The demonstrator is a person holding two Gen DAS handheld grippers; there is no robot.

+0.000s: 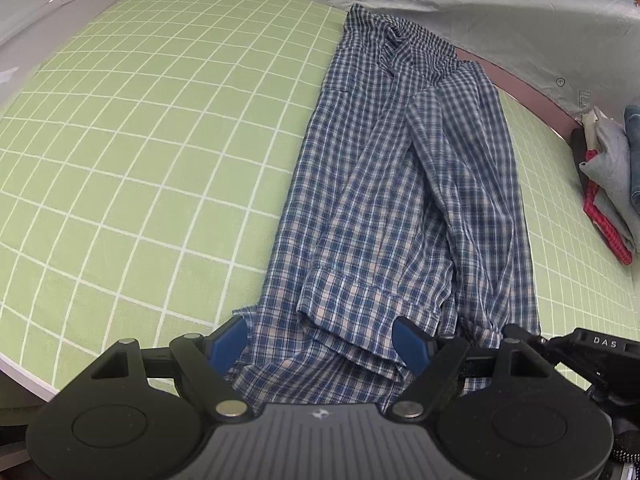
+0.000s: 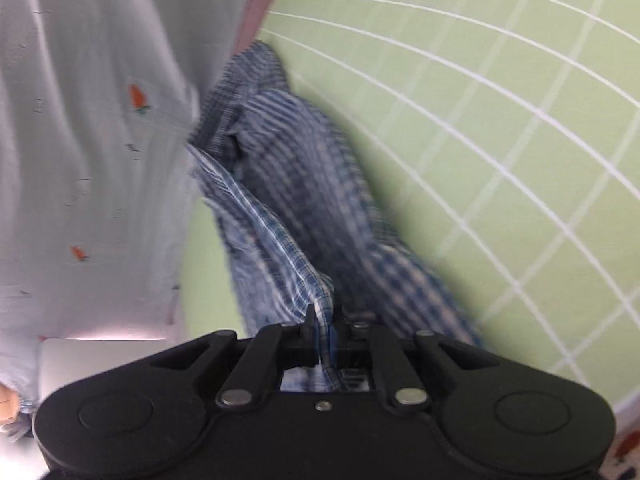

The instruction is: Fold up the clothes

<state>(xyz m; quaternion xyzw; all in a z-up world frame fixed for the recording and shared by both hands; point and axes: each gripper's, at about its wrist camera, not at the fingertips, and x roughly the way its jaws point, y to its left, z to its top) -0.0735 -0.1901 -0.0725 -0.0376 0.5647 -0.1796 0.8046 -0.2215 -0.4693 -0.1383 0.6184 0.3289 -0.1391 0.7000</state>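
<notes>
A blue and white plaid shirt (image 1: pixel 400 184) lies lengthwise on the green grid-patterned sheet (image 1: pixel 140 140), sleeves folded in over its body. My left gripper (image 1: pixel 324 340) is open, its blue-padded fingers (image 1: pixel 228 340) straddling the shirt's near hem and a sleeve cuff. My right gripper (image 2: pixel 324 320) is shut on the shirt's near edge (image 2: pixel 324 300); the shirt (image 2: pixel 288 184) stretches away from it, blurred. The right gripper's black body (image 1: pixel 600 348) shows at the left wrist view's lower right.
A pale curtain-like cloth with small prints (image 1: pixel 480 4) hangs along the far side and also shows in the right wrist view (image 2: pixel 92 140). A pile of clothes, grey, red and denim (image 1: pixel 612 176), sits at the right edge. The sheet's near edge (image 1: pixel 24 376) drops off at lower left.
</notes>
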